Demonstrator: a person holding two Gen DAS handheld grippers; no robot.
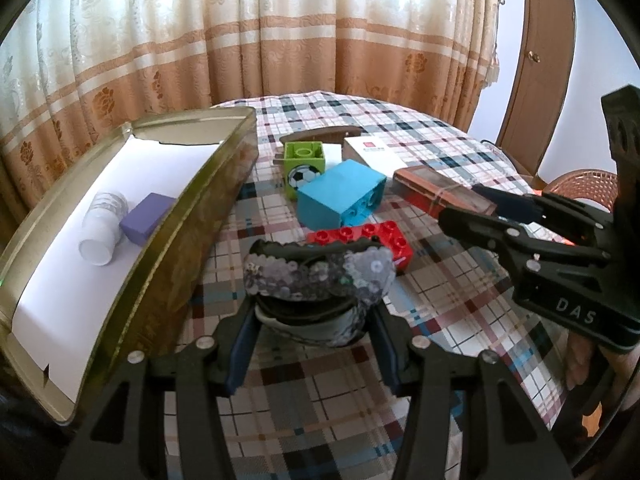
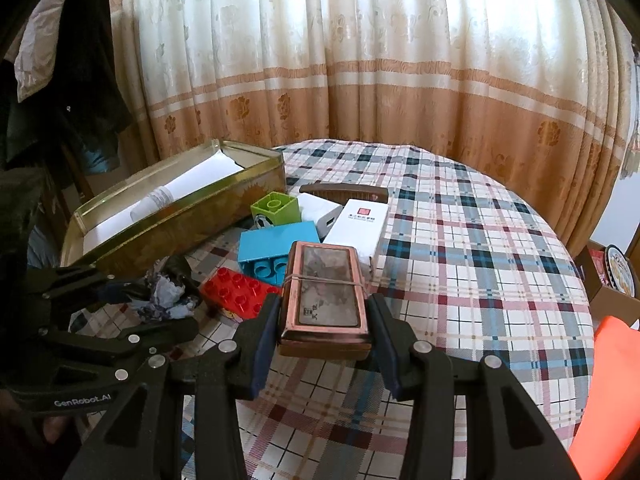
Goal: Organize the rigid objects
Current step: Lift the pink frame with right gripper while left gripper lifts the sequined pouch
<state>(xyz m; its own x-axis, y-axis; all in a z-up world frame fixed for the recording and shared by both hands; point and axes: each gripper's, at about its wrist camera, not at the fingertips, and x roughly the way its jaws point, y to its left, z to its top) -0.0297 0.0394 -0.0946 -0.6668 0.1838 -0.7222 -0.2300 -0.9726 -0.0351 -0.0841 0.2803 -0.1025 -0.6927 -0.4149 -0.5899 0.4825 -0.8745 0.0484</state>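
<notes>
My left gripper (image 1: pixel 314 320) is shut on a soft silver sequined hair piece (image 1: pixel 320 276), held just over the checked cloth beside the gold tin (image 1: pixel 168 248). Inside the tin lie a white plastic cup (image 1: pixel 102 228) and a purple block (image 1: pixel 146 218). My right gripper (image 2: pixel 324 332) is shut on a copper-coloured flat box (image 2: pixel 324 296) with a rubber band round it. Beyond it sit a red brick (image 2: pixel 240 292), a blue block (image 2: pixel 276 252), a green football block (image 2: pixel 276 208) and a white box (image 2: pixel 356 224). The right gripper (image 1: pixel 460 202) enters the left wrist view from the right.
A brown comb (image 2: pixel 344 192) and a white charger (image 2: pixel 320 210) lie behind the blocks. The round table (image 2: pixel 480 260) ends near curtains. A cardboard box (image 2: pixel 612 280) and an orange thing (image 2: pixel 608 380) are at the right edge. A wicker chair (image 1: pixel 580 184) stands beyond.
</notes>
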